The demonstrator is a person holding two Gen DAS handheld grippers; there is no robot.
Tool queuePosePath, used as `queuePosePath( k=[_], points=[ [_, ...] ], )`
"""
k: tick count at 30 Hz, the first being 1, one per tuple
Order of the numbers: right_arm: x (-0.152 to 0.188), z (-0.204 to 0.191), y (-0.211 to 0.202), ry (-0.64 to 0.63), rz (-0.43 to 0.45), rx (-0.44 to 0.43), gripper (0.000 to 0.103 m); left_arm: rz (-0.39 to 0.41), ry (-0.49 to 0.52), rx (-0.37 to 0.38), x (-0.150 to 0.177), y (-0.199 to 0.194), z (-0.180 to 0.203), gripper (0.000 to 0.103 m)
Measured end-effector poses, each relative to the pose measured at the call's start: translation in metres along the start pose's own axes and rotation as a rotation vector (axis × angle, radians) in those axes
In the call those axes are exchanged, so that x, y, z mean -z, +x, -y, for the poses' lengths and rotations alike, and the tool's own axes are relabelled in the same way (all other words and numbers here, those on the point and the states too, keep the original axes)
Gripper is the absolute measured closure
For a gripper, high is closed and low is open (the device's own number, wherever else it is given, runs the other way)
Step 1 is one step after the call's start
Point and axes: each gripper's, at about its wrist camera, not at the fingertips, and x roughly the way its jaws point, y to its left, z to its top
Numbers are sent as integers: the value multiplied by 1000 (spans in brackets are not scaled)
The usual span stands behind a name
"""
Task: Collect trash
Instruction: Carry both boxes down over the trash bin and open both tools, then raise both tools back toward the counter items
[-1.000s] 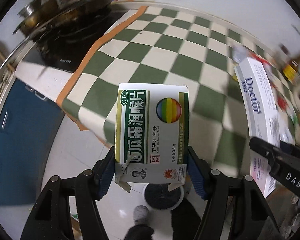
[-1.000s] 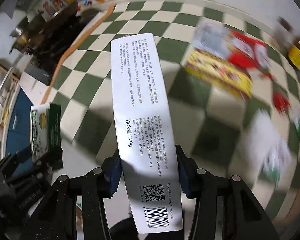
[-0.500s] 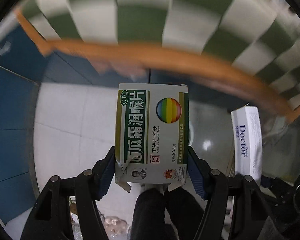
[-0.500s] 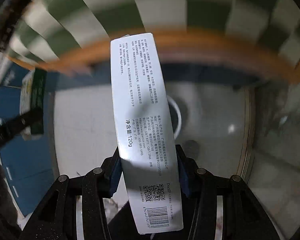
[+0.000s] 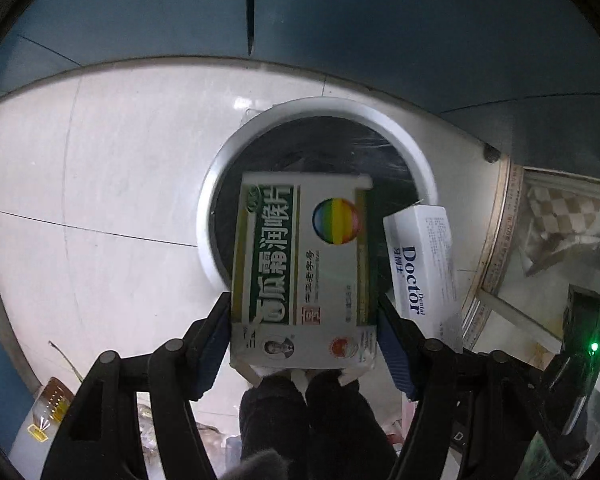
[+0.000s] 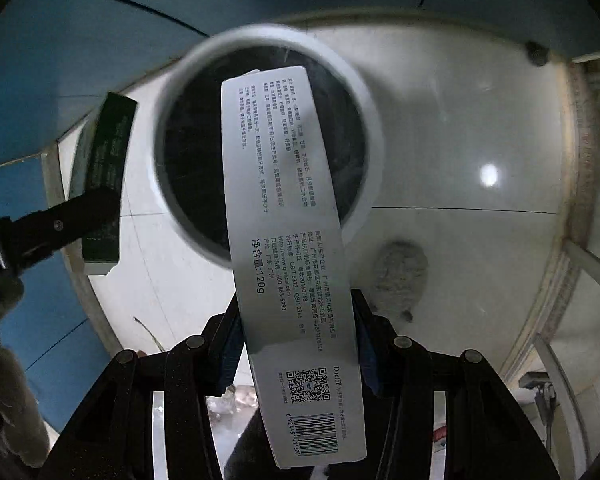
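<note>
My left gripper [image 5: 304, 328] is shut on a green and white lozenge box [image 5: 300, 256] and holds it over the round white trash bin [image 5: 220, 168] with its black liner. My right gripper [image 6: 296, 328] is shut on a long white Doctor toothpaste box [image 6: 288, 240], held over the same bin [image 6: 364, 92]. In the left wrist view the toothpaste box [image 5: 424, 264] shows to the right of the lozenge box. In the right wrist view the lozenge box [image 6: 104, 184] and the left gripper show at the left.
The bin stands on a white tiled floor [image 5: 112, 208] in front of blue cabinet doors [image 5: 340, 20]. A grey slipper [image 6: 400, 276] is to the right of the bin. A metal-framed glass edge [image 5: 496, 248] runs along the right.
Both grippers swung down from the checkered table, past its orange edge, to above the trash bin on the floor. Both boxes stay gripped.
</note>
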Motion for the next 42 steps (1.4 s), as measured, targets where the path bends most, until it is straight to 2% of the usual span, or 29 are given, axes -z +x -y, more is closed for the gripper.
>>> queuePosePath(
  k=[1,2,3,4,5,6,8,9,10,14,17,23,34,42],
  points=[
    [-10,-1,4,-1,-3,-2,52,12,-8,-4,1,3,0,24],
    [-17,-3,6,-8,-8,-10,51,23,-11,-8,-1,4,-2,7],
    [-22,-5,6,-13,-8,-14,44,36,-12,-18,0,3,-8,1],
    [-28,-7,4,-16,0,-7,36,48,-13,-37,0,0,-9,1],
    [-31,-7,1,-20,9,1,19,60,-11,-54,4,-3,-12,1],
    [-31,-7,-2,-22,20,12,13,71,-8,-76,8,-5,-17,1],
    [-32,-9,-16,-17,62,45,10,99,-7,-116,12,-14,-22,1],
    [-32,-13,-25,-12,89,54,2,110,-6,-130,15,-19,-24,1],
    [-30,-9,-34,-12,126,71,0,118,-5,-152,18,-24,-24,1],
    [-13,-18,-70,-41,250,203,0,171,-11,-219,34,-53,-24,1],
    [6,-17,-86,-35,292,230,0,197,-4,-244,49,-76,-17,1],
    [54,-22,-134,-29,333,229,0,235,7,-239,80,-136,-2,1],
    [161,-65,-285,-97,442,222,0,307,44,-196,150,-250,31,1],
    [238,-85,-381,-65,498,171,0,349,64,-161,200,-332,42,1]
  ],
)
